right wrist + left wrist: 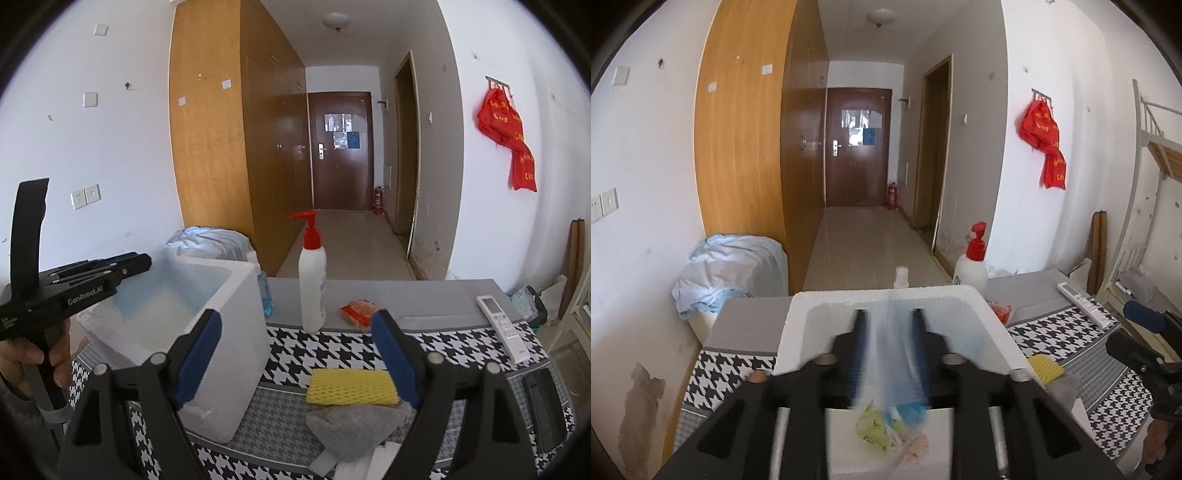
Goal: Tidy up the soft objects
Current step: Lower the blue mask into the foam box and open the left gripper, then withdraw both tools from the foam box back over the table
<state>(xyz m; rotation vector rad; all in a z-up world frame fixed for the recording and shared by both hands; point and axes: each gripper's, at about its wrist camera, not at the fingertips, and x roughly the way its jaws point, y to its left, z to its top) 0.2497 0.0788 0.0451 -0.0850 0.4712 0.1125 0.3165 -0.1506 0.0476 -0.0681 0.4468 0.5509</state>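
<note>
- Left gripper (890,314) over the white foam box (801,306), pinched narrow on a blurred, filmy plastic bag (892,417) that dangled into it.
- Right gripper (295,328) spread wide, gripping nothing, above one waffle-textured yellow sponge (351,386) and one rumpled grey cloth (354,424).
- One red-topped pump bottle (312,284), one red packet (360,312), one white remote (504,326).
- All on a houndstooth-patterned table (332,350); wooden wardrobe (221,147), brown door (341,151) behind.
</note>
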